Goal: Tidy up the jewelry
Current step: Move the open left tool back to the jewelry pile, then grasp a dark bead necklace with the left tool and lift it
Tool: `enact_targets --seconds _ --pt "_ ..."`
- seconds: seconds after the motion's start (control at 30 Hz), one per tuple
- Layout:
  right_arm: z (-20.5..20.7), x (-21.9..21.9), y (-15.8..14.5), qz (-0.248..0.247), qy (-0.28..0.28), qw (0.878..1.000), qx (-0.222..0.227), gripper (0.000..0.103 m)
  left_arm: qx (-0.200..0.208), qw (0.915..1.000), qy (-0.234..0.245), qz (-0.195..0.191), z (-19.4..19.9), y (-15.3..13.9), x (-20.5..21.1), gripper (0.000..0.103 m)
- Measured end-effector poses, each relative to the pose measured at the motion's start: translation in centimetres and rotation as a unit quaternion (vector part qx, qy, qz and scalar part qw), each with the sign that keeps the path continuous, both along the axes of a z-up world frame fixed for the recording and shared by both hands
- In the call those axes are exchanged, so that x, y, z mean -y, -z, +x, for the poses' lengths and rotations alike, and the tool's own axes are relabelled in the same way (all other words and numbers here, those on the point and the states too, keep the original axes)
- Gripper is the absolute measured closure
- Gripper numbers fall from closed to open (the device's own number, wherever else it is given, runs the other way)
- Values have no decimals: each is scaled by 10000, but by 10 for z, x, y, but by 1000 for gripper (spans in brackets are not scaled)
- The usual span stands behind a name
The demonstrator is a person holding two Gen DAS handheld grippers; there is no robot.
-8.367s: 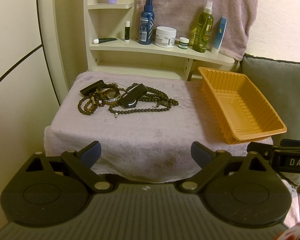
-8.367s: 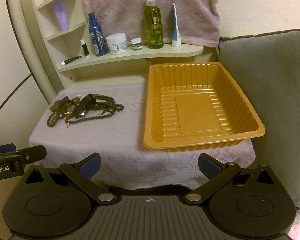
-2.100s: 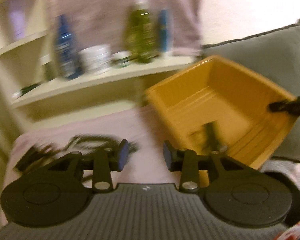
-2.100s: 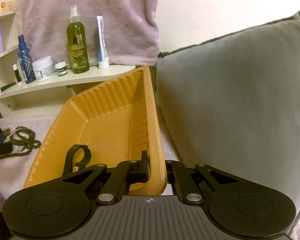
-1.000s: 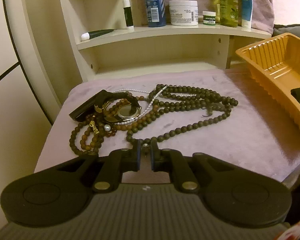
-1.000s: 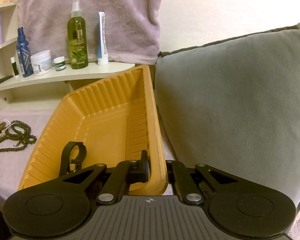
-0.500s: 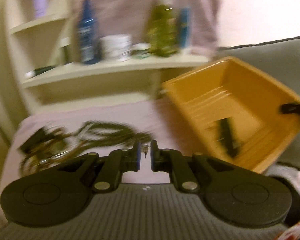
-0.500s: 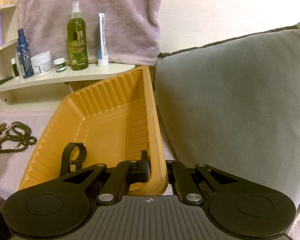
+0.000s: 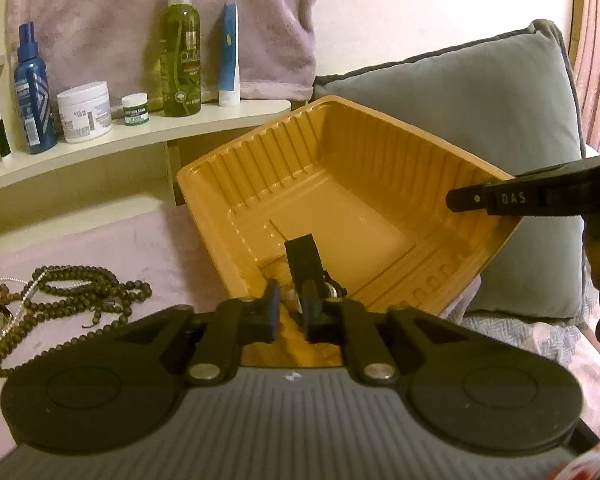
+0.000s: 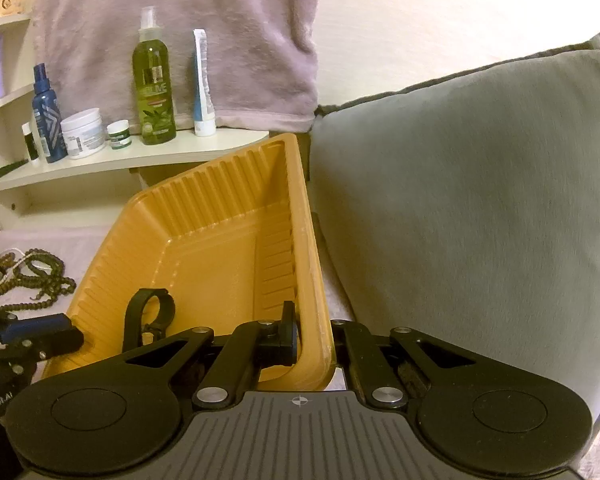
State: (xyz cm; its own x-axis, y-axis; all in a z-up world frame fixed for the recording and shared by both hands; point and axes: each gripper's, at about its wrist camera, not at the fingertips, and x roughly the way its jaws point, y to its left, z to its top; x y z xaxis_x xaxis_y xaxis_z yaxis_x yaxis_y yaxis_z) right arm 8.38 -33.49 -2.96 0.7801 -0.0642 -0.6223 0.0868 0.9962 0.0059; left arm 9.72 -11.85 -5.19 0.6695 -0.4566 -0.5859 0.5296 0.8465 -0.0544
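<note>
Right gripper (image 10: pixel 314 340) clamped on the near rim of the orange tray (image 9: pixel 340 168), tipping it up. Left gripper (image 9: pixel 290 310) over the tray's low edge, jaws opening, nothing pressed between them. Black watch (image 9: pixel 306 262) inside tray; bead necklaces (image 9: pixel 80 292) heaped on the towel-covered worktop (image 9: pixel 140 248).
</note>
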Motion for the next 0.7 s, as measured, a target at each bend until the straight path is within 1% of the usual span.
enact_targets --seconds 0.03,0.13,0.27,0.4,0.5,0.53,0.7 --pt "0 0 0 5 5 10000 -3 99 -10 10000 -7 -29 2 0 -2 74" --pt "0 0 1 10 11 10000 -15 99 58 9999 -109 -20 3 -1 -8 75" --pt "1 1 1 5 14 10000 -21 99 203 9987 -467 -9 9 -4 -28 75" --pt "2 2 2 1 16 10000 -35 99 238 9955 -907 165 25 2 -52 75" --pt "3 3 4 -3 31 10000 -49 99 279 9927 -1109 381 38 8 -65 75" --pt "3 3 4 -8 33 10000 -53 99 231 9921 -1170 401 43 10 -68 75" --pt "5 2 5 -36 37 10000 -75 99 -120 9887 -1480 197 67 23 -78 75"
